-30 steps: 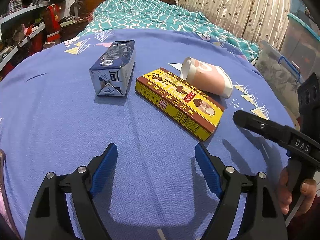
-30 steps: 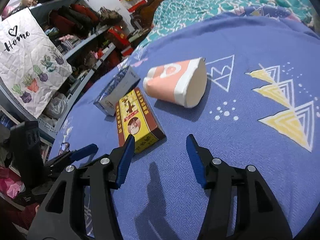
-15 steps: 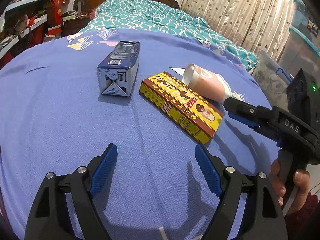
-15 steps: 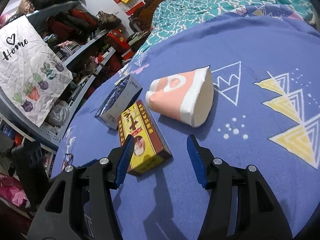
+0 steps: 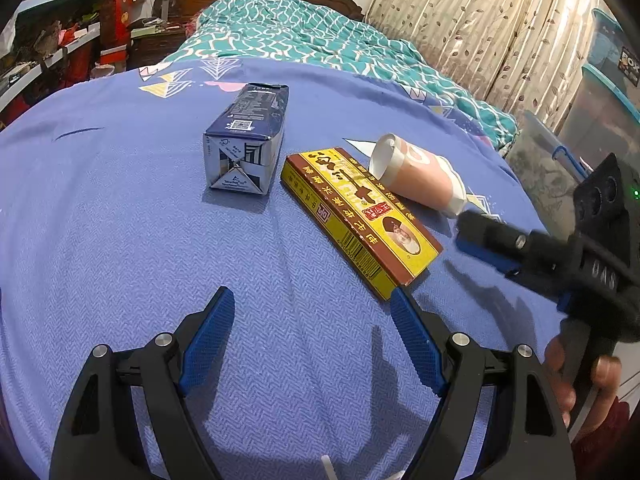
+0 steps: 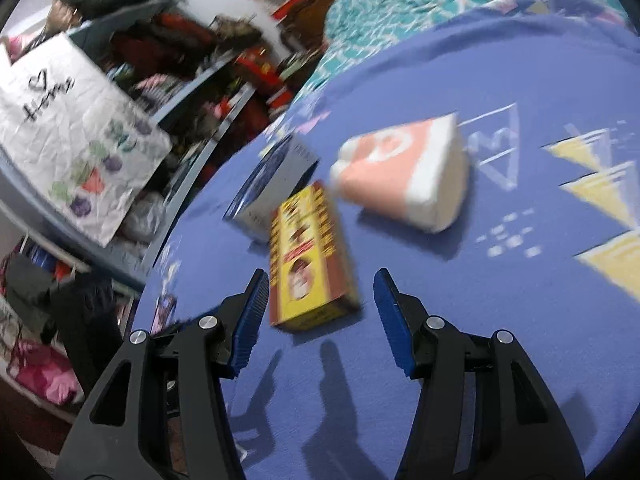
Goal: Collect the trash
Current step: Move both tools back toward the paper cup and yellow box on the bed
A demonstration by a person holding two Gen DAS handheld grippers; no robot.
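Three pieces of trash lie on the blue bedspread [image 5: 120, 240]: a dark blue carton [image 5: 246, 140], a flat yellow-and-brown box [image 5: 360, 216] and a pink paper cup [image 5: 420, 174] on its side. My left gripper [image 5: 312, 332] is open and empty, short of the box's near corner. My right gripper [image 6: 320, 316] is open, with the near end of the yellow box [image 6: 308, 256] between its fingertips, not gripped. It also shows at the right in the left wrist view [image 5: 488, 244], just below the cup. The cup [image 6: 404, 172] and carton [image 6: 272, 176] lie beyond.
A teal quilt [image 5: 304, 36] and a carved headboard lie at the far end of the bed. Curtains [image 5: 480, 28] and plastic storage bins [image 5: 600, 112] stand on the right. Cluttered shelves [image 6: 168, 80] and a white "Home" bag [image 6: 68, 132] stand on the left.
My right gripper has moved forward and left, from in front of the cup to astride the yellow box's near end. My left gripper has edged closer to the items. Both stay open.
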